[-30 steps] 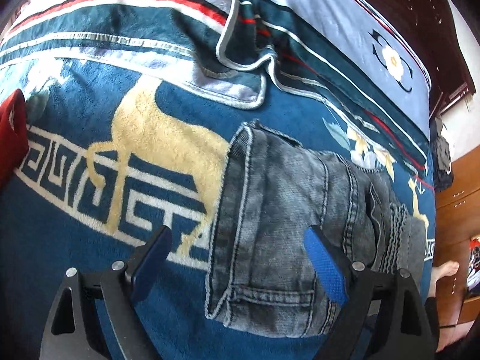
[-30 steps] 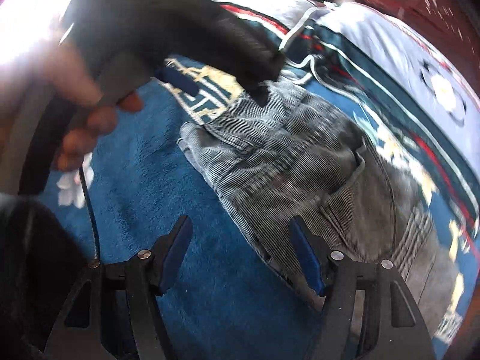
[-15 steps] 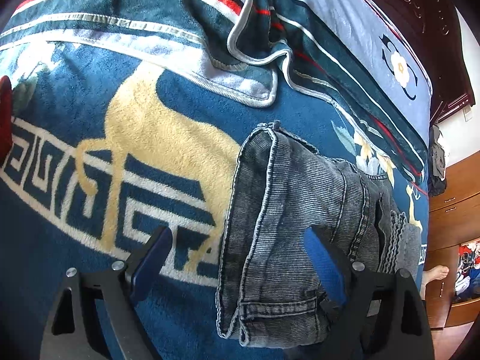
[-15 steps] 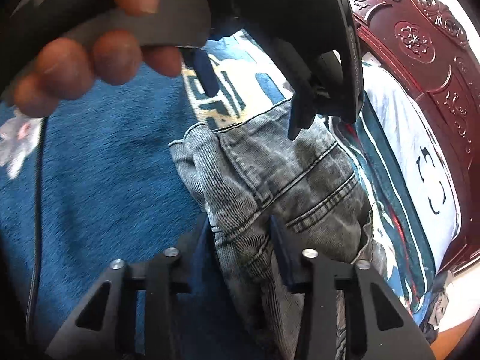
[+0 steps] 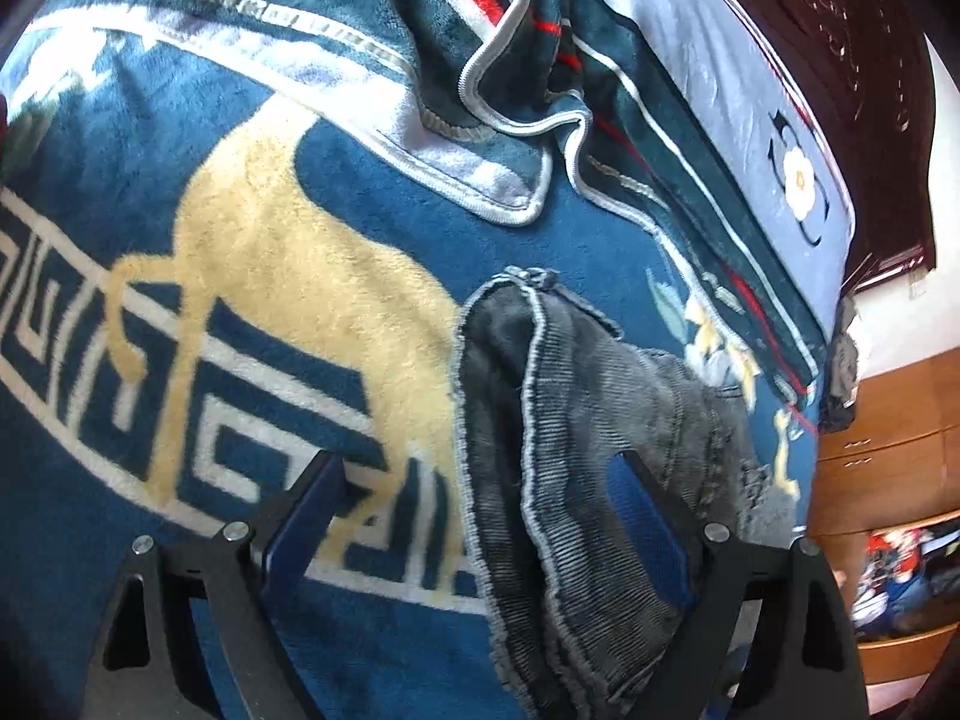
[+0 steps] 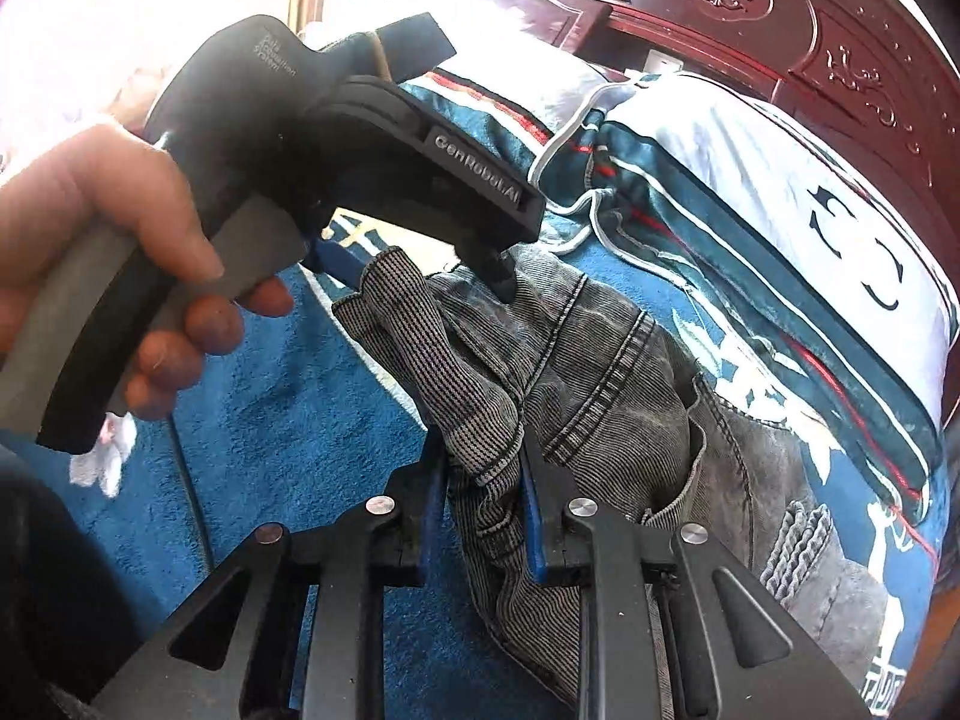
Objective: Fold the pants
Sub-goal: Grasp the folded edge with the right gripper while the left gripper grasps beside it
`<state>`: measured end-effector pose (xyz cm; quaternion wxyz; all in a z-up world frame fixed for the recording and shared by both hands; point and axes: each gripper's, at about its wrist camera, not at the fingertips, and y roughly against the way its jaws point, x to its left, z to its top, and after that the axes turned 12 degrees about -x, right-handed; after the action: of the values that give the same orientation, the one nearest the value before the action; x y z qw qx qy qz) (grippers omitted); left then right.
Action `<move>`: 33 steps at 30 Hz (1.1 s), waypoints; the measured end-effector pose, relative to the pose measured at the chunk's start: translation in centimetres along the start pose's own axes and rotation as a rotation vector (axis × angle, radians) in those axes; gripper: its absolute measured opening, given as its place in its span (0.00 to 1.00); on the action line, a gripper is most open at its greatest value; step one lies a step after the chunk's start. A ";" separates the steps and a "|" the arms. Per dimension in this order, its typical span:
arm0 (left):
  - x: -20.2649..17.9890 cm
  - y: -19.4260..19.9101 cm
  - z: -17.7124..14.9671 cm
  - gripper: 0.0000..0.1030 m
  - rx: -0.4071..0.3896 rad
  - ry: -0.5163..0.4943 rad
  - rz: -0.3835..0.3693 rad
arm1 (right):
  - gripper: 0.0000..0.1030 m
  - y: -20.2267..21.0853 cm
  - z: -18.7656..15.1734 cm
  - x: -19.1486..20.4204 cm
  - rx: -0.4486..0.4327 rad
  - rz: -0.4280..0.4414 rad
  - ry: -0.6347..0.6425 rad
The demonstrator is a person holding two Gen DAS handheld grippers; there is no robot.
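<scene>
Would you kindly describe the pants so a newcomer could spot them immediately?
Look at the bed's blue blanket with its tan deer and white key pattern. On it lie grey washed-denim pants, one edge pinched in the right gripper. Nothing else here is grey ribbed denim.

We observe bright daylight in both views. In the right wrist view, glare at the upper left washes out detail behind the hand [image 6: 114, 252]. Fisheye distortion bows the blanket [image 5: 252, 300] pattern, and the corners darken. The nearest denim looks soft; shadows are mild.
</scene>
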<state>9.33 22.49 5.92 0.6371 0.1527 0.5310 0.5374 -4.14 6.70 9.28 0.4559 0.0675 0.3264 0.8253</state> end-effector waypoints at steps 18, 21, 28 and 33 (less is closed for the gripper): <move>-7.1 1.5 -1.6 0.17 -0.098 -0.197 -0.014 | 0.19 1.7 -0.4 -1.6 -0.026 0.000 -0.073; -8.1 2.2 -1.8 0.17 -0.115 -0.239 -0.001 | 0.19 2.2 -0.5 -2.0 -0.032 0.000 -0.092; -10.4 3.7 -1.9 0.17 -0.136 -0.288 0.006 | 0.19 3.6 -0.4 -2.8 -0.061 -0.013 -0.124; -12.6 4.8 -2.1 0.17 -0.152 -0.329 0.006 | 0.19 4.8 -0.3 -4.0 -0.086 -0.017 -0.171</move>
<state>6.81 12.83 15.24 0.7236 0.1912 0.3770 0.5457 -5.40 1.58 12.68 0.4914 0.1153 0.2512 0.8259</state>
